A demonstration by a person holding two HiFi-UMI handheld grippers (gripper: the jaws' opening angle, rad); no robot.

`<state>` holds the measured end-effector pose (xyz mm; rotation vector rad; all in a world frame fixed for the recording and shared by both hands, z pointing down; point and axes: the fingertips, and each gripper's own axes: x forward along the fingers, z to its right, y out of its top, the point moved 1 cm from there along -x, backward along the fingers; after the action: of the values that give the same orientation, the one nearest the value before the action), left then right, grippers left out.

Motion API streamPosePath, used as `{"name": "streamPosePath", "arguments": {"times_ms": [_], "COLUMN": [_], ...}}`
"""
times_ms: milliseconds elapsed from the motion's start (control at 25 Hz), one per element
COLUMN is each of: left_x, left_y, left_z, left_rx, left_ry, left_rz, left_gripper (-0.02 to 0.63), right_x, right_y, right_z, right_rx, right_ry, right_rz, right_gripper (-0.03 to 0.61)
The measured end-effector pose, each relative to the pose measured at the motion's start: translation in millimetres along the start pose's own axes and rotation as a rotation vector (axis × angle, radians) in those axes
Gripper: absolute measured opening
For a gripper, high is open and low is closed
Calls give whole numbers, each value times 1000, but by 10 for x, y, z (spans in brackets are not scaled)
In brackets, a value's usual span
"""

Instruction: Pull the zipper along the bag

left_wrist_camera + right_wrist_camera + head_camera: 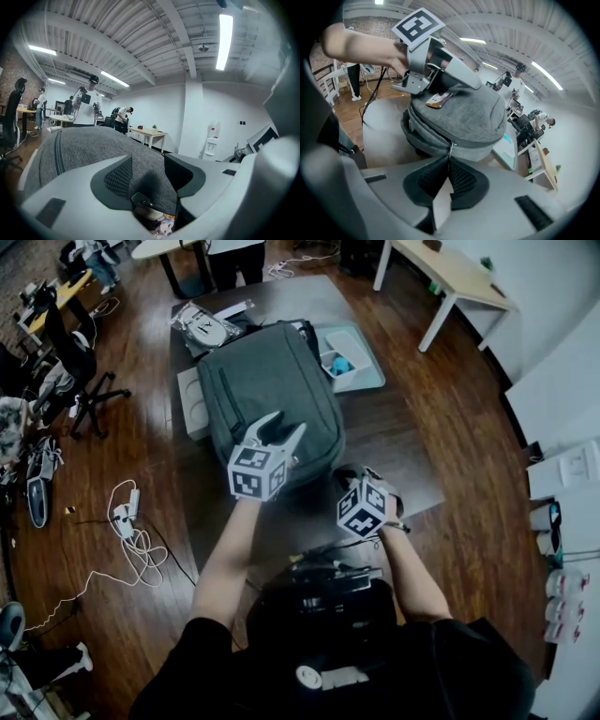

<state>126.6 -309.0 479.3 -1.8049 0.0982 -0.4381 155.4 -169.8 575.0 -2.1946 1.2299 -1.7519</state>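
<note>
A grey backpack [267, 381] lies flat on the dark table [394, 451]. My left gripper [281, 432] rests on its near end, and a fold of the grey fabric [145, 180] fills the gap between the pads of the left gripper [147, 173]. My right gripper [352, 479] sits at the bag's near right corner. In the right gripper view the zip [422, 136] runs round the bag's [464, 117] edge. The metal zipper pull [451, 151] hangs down into the tips of my right gripper [450, 161], which is shut on it.
A pale green tray [367, 379] holding a white box stands to the right of the bag. A plastic-wrapped packet [204, 326] lies behind it and a white flat panel [192, 404] to its left. An office chair [80, 371] and cables [131, 531] are on the floor to the left.
</note>
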Motion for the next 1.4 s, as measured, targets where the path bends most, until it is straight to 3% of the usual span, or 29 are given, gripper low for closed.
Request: {"name": "streamPosePath", "arguments": {"times_ms": [1160, 1400], "left_x": [-22, -261], "left_y": [-25, 173], "left_z": [-67, -94], "left_rx": [-25, -11], "left_ry": [14, 39], "left_rz": [22, 127], "left_gripper": [212, 212], "right_x": [224, 61], "right_y": [471, 378], "right_z": [-763, -694], "right_rx": [1, -8], "right_ry": [193, 227], "right_rz": [121, 202], "right_gripper": [30, 50]}}
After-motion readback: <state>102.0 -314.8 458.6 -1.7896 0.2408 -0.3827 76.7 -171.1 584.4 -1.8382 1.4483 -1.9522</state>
